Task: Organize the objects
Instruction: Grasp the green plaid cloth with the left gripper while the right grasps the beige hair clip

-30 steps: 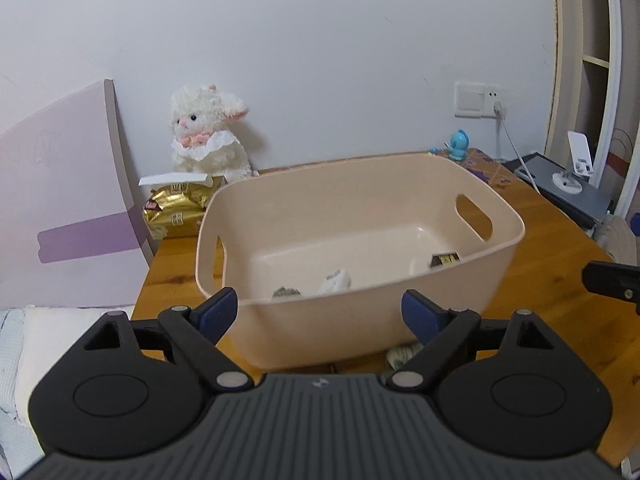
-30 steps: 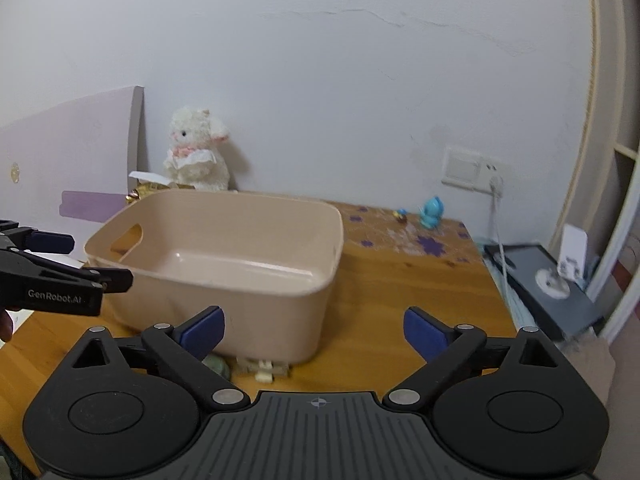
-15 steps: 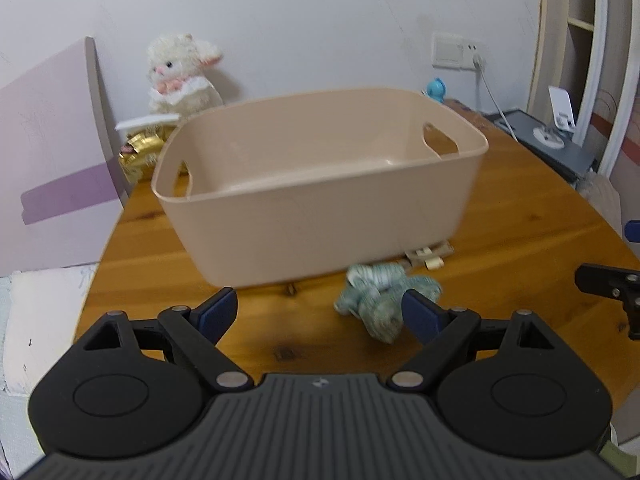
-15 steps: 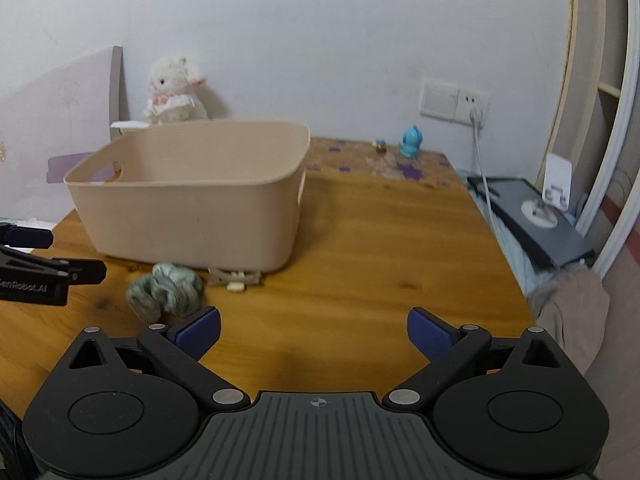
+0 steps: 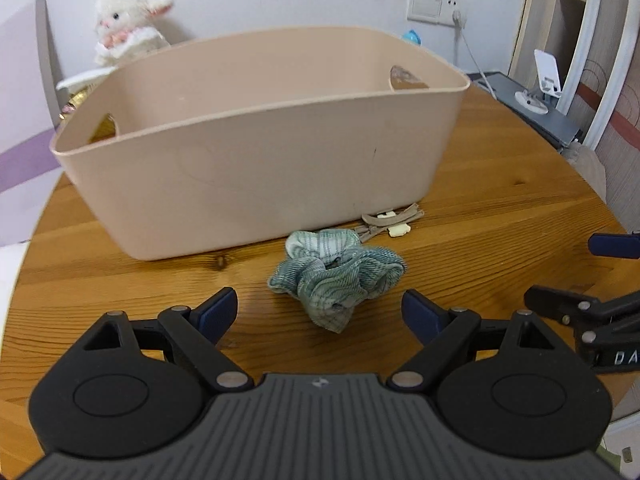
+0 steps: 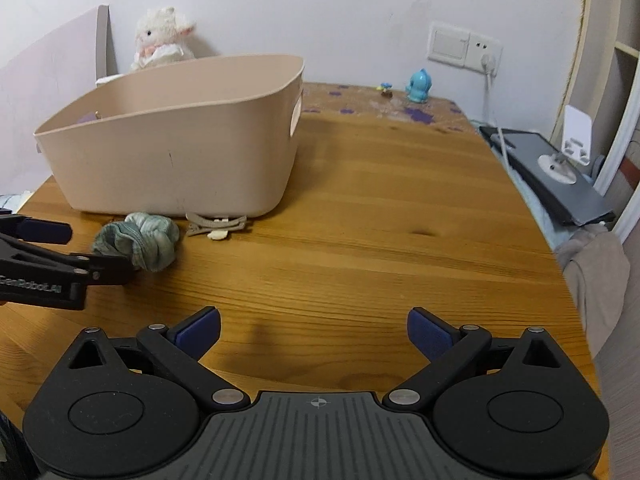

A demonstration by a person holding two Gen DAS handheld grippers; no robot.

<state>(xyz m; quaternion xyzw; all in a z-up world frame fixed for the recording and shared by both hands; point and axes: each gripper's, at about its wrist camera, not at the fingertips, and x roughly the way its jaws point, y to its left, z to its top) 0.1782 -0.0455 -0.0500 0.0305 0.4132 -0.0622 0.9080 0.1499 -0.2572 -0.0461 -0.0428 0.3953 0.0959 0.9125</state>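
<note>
Left gripper [image 5: 320,312], jaws spread wide, should straddle the scrunchie [image 5: 336,276] squarely; right gripper [image 6: 314,332] idles, jaws apart.

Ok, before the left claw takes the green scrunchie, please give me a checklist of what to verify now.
1. Left claw open: ok.
2. Scrunchie lies between its fingers' line, just ahead: ok.
3. Scrunchie free of the hair clips: ok, apart.
4. Right claw open, out of the way: ok.
5. Bin upright, close behind: ok.
6. Room inside bin: cannot tell, floor hidden.
</note>
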